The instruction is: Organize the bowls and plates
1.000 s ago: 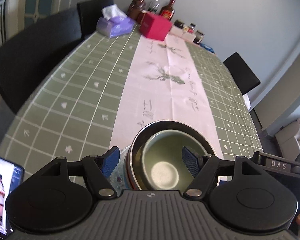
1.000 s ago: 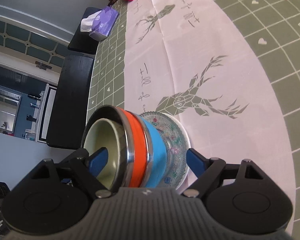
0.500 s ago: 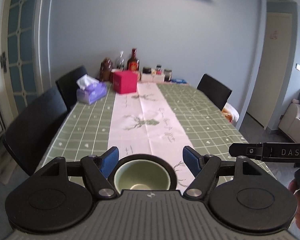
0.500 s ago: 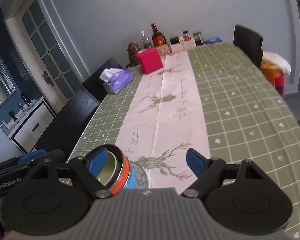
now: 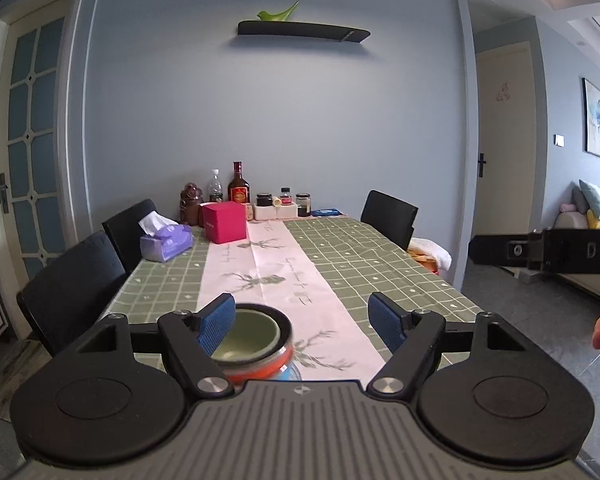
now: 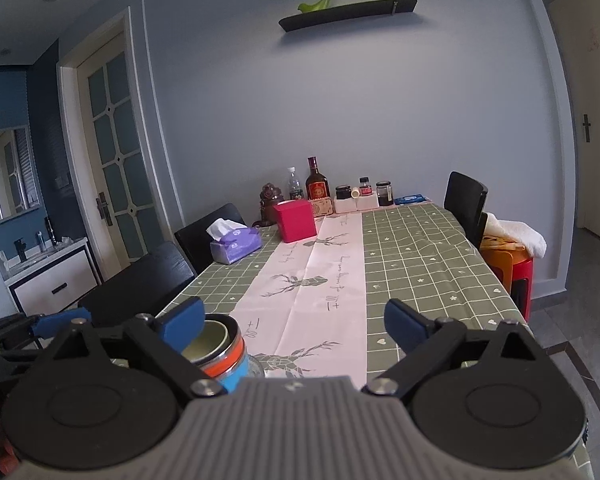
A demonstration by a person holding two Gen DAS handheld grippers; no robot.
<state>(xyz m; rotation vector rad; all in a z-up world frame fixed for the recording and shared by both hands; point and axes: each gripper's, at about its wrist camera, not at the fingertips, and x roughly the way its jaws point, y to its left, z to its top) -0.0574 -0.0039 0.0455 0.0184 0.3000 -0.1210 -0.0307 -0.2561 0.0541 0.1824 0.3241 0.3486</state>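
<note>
At near table edge, one nested stack: green bowl point(image 5: 246, 338) inside steel-rimmed orange bowl point(image 5: 260, 372), over blue bowl point(image 6: 234, 378), on one patterned plate point(image 6: 257, 367), sitting on pink runner point(image 5: 268, 280). Left gripper point(image 5: 302, 322) and right gripper point(image 6: 294, 320) both held spread wide, empty, above the stack, each with its left pad in front of the green bowl's rim in view, contact unclear. Far end holds one purple tissue box point(image 5: 166, 242), one red box point(image 5: 225, 222), two bottles and several jars; three black chairs at table sides; long green-checked tablecloth point(image 5: 360, 256) stretch bare between.
</note>
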